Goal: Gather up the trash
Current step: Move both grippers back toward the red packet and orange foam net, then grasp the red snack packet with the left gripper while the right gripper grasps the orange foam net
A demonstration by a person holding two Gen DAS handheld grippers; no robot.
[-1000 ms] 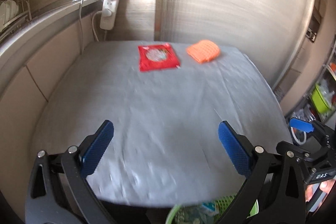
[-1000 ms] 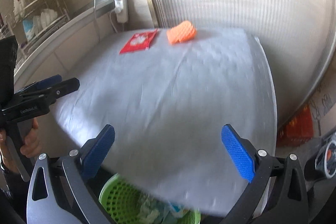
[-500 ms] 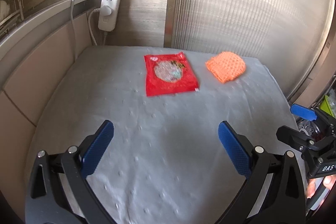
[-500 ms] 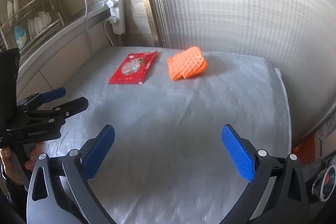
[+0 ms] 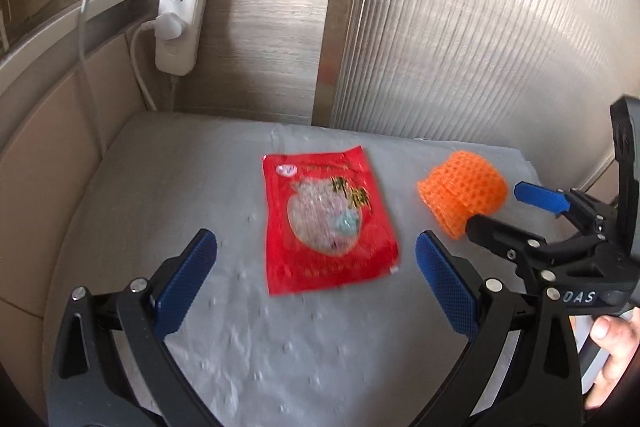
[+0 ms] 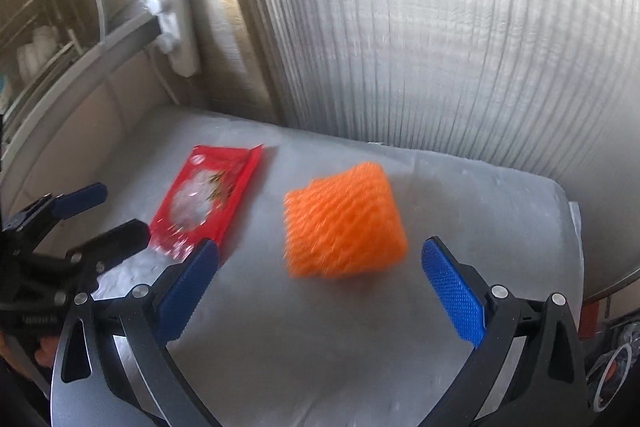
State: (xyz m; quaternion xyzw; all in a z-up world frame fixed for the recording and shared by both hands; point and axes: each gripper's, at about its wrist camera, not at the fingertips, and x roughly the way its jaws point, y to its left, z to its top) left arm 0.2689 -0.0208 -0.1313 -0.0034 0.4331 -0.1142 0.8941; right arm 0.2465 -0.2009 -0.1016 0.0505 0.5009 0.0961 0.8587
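Observation:
A flat red snack wrapper (image 5: 328,219) with a clear window lies on the grey table cover (image 5: 200,187). My left gripper (image 5: 316,263) hangs open just in front of it, its blue pads to either side of the wrapper's near end. To the wrapper's right sits an orange foam net sleeve (image 5: 464,191). In the right wrist view that net sleeve (image 6: 344,223) lies just ahead of my right gripper (image 6: 320,271), which is open and spans its width; the wrapper (image 6: 208,199) is to its left. Each gripper shows in the other's view: the right gripper (image 5: 508,211) and the left gripper (image 6: 104,215).
A white power strip (image 5: 182,7) with plugs and cables hangs on the back wall. A ribbed translucent panel (image 5: 480,27) stands right behind the table. A beige ledge (image 5: 48,147) borders the left side. A hand (image 5: 612,347) holds the right gripper's handle.
Both grippers have moved forward across the table toward the back wall. The wrapper and the net sleeve now lie much closer. The green basket at the table's near edge has left the views.

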